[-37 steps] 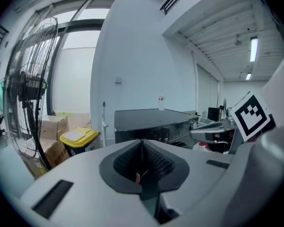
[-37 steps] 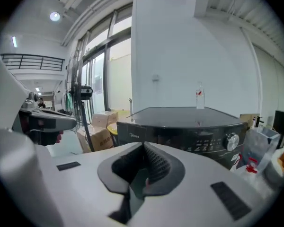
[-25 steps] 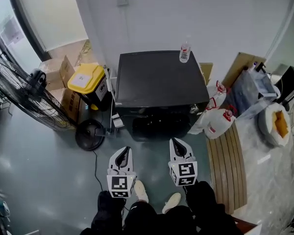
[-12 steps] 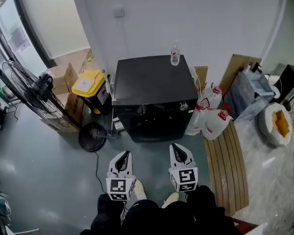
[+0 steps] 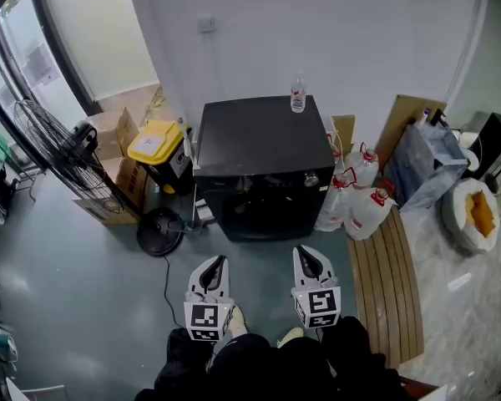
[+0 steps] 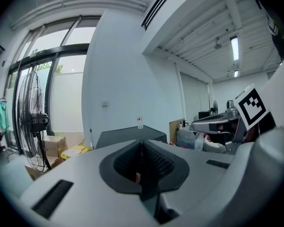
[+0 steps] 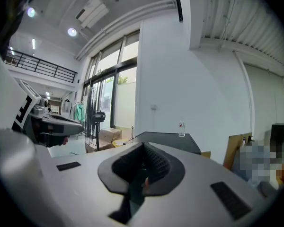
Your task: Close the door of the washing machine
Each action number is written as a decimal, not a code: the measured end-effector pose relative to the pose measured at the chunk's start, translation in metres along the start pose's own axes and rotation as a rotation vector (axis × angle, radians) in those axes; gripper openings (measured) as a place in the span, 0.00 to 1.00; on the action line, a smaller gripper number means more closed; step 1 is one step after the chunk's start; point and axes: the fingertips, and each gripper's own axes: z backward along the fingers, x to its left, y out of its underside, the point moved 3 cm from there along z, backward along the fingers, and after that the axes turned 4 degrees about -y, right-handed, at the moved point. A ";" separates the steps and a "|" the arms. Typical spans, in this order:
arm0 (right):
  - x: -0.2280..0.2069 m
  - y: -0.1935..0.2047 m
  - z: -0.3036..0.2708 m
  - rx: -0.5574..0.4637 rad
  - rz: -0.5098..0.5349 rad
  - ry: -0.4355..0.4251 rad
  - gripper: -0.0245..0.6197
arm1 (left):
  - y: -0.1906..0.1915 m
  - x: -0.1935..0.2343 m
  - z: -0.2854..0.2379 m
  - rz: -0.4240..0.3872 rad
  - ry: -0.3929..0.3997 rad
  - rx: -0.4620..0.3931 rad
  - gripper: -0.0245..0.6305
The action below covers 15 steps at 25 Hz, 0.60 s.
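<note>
Washing machine (image 5: 263, 153) stands against the wall, straight ahead of the person, with its door (image 5: 263, 213) on the front face. Over the last second both grippers have drawn away from that front. The left gripper (image 5: 218, 263) and right gripper (image 5: 306, 256) were close to it and now hang well apart from it, over the floor above the person's shoes. Both sets of fingers (image 6: 156, 161) are clenched on nothing. The door looks flush with the front, so the closing is probably done and this is the retreat, though the steep angle leaves the latch unproven.

Only the head view shows the door, along with the fan (image 5: 67, 161) and yellow bin (image 5: 154, 140) to the left and the jugs (image 5: 363, 207) to the right. The gripper views look level across the machine's top to the bottle (image 5: 297, 94) at its back edge; their own bodies hide the door. Each also catches the other gripper at its edge.
</note>
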 end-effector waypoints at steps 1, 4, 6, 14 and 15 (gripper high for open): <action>0.000 -0.001 0.001 -0.001 0.000 0.000 0.06 | -0.001 -0.001 0.000 -0.002 0.000 -0.001 0.09; -0.001 -0.004 0.001 -0.012 -0.006 0.002 0.06 | -0.002 -0.002 0.001 -0.006 0.000 0.001 0.09; -0.001 -0.005 0.002 -0.019 -0.008 0.003 0.06 | -0.002 -0.002 0.002 -0.009 -0.002 0.002 0.09; -0.002 -0.009 -0.003 -0.020 -0.008 0.007 0.06 | -0.003 0.001 -0.001 -0.005 0.005 0.000 0.09; -0.001 -0.010 -0.003 -0.022 -0.007 0.006 0.06 | -0.003 0.002 -0.001 -0.006 0.006 0.001 0.09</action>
